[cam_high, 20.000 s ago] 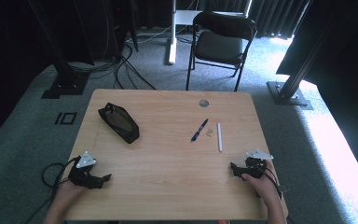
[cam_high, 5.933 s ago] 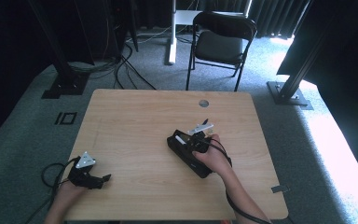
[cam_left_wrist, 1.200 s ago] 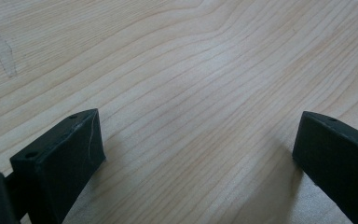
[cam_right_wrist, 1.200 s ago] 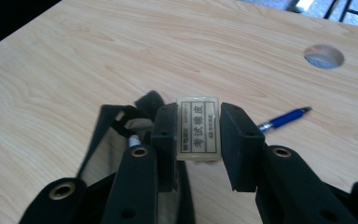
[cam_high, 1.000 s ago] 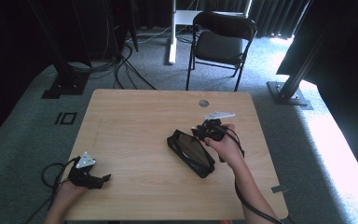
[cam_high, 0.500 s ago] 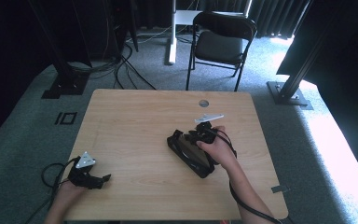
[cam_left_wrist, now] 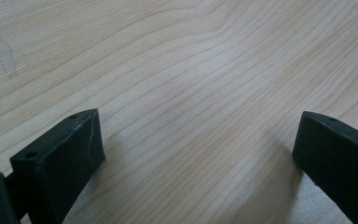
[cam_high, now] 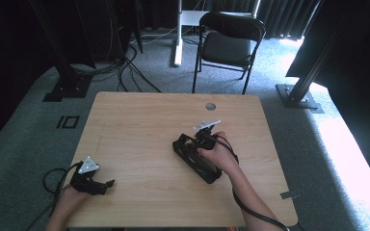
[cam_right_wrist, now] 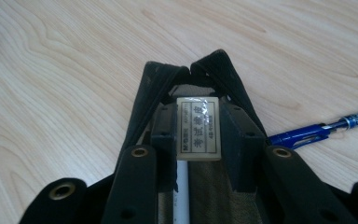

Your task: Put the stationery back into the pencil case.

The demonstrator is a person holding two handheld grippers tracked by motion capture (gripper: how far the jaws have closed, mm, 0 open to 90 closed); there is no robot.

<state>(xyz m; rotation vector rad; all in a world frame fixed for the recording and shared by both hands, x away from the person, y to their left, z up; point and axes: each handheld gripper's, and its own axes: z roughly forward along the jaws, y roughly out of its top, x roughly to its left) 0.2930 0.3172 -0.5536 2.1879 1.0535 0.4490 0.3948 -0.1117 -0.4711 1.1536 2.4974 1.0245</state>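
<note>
A black pencil pouch (cam_high: pixel 207 169) lies open on the wooden table (cam_high: pixel 139 125), right of the middle. My right gripper (cam_high: pixel 198 140) is over its far end, shut on a white eraser (cam_right_wrist: pixel 198 128) with a printed label. In the right gripper view the eraser sits between the two fingers (cam_right_wrist: pixel 162 133), right in the pouch's (cam_right_wrist: pixel 144 100) open mouth. A white pencil (cam_right_wrist: pixel 182 196) lies inside the pouch below it. A blue pen (cam_right_wrist: pixel 317 131) lies on the table beside the pouch. My left gripper (cam_high: pixel 107 183) rests at the front left, open, with bare wood between its fingers (cam_left_wrist: pixel 60 158).
A round cable hole (cam_high: pixel 210 106) sits near the table's far edge. A black folding chair (cam_high: pixel 229 45) stands beyond the table, with stand feet and cables on the carpet around it.
My right gripper has come down and toward the near left with the eraser, from beside the pouch's far end into its open mouth. The left gripper has not moved.
</note>
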